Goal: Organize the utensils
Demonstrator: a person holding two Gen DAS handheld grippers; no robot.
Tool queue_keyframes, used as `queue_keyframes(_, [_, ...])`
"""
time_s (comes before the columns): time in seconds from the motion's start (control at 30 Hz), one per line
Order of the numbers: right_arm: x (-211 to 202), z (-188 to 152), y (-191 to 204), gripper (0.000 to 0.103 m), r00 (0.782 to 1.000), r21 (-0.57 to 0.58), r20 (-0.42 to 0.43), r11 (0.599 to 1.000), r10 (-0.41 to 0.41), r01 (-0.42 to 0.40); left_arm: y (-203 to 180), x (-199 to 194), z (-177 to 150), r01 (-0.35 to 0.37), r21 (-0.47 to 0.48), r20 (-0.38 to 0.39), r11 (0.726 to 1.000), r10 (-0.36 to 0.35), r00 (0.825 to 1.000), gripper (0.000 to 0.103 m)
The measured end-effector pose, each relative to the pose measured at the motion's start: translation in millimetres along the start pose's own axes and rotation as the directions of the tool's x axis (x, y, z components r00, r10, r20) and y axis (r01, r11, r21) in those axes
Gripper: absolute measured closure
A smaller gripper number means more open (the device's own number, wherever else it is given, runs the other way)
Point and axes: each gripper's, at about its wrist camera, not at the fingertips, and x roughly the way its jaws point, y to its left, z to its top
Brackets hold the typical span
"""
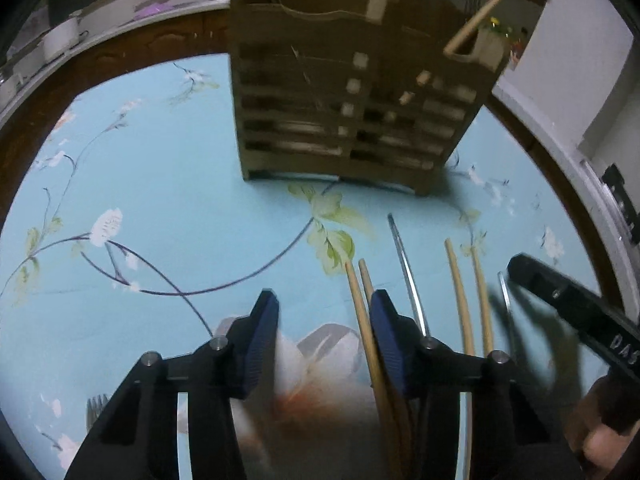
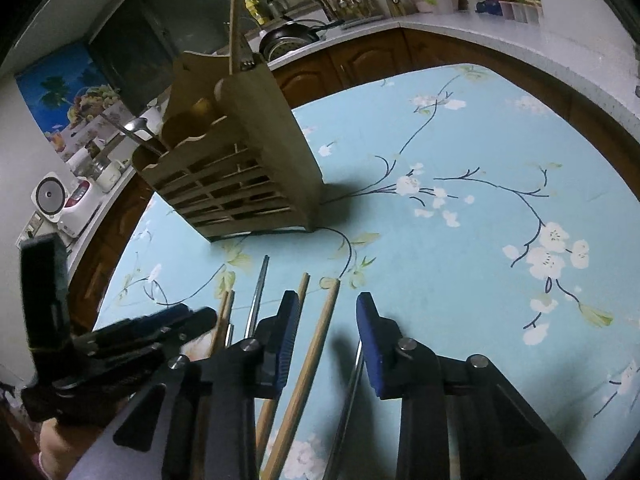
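Observation:
A slatted wooden utensil holder (image 1: 352,92) stands on the floral blue tablecloth (image 1: 168,184), with a few utensils in it; it also shows in the right wrist view (image 2: 240,160). Wooden chopsticks (image 1: 460,292) and metal utensils (image 1: 408,272) lie side by side on the cloth. My left gripper (image 1: 324,312) is open and empty, its right finger beside one chopstick pair (image 1: 360,300). My right gripper (image 2: 328,312) is open, low over a wooden chopstick (image 2: 320,332) lying between its fingers. A metal utensil (image 2: 258,296) lies to the left.
The right gripper's body (image 1: 576,304) shows at the left wrist view's right edge; the left gripper (image 2: 132,340) shows at lower left in the right wrist view. A fork (image 1: 96,408) lies at lower left. Kitchen counters with appliances (image 2: 64,204) surround the table.

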Motion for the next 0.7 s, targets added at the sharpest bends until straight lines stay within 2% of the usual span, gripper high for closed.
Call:
queue_keyframes(0.07, [3, 1, 0, 0.073, 1.000, 0.000, -0.004, 1.000, -0.002, 0.002, -6, 4, 0, -0.032, 0.041, 0.002, 0.999, 0.032, 0.999, 0.058])
queue_keyframes(0.27, [13, 2, 7, 0.074, 0.999, -0.028, -0.032, 1.000, 0.001, -0.002, -4, 1, -7, -0.039, 0.104, -0.016, 0.994, 0.041, 0.999, 0.067])
queue_keyframes(0.4, [29, 1, 15, 0.079, 0.997, -0.083, -0.068, 0.996, -0.042, 0.036, 0, -3, -8, -0.015, 0.097, -0.023, 0.995, 0.017, 1.000, 0.068])
queue_keyframes(0.53, [36, 1, 29, 0.080, 0.993, -0.178, -0.054, 0.979, -0.109, 0.097, -7, 3, -6, -0.037, 0.109, -0.008, 0.993, 0.039, 0.999, 0.071])
queue_keyframes(0.6, [38, -1, 34, 0.082, 0.989, -0.223, -0.044, 0.966, -0.143, 0.129, -10, 3, -6, -0.052, 0.124, 0.004, 0.991, 0.052, 0.999, 0.079])
queue_keyframes(0.67, [37, -1, 34, 0.092, 0.986, -0.232, -0.039, 0.961, -0.163, 0.149, -13, 4, -7, -0.039, 0.126, 0.012, 0.991, 0.038, 0.999, 0.094])
queue_keyframes(0.7, [37, -1, 32, 0.093, 0.987, -0.226, -0.041, 0.964, -0.155, 0.143, -11, 3, -8, -0.038, 0.125, 0.016, 0.991, 0.037, 0.999, 0.095])
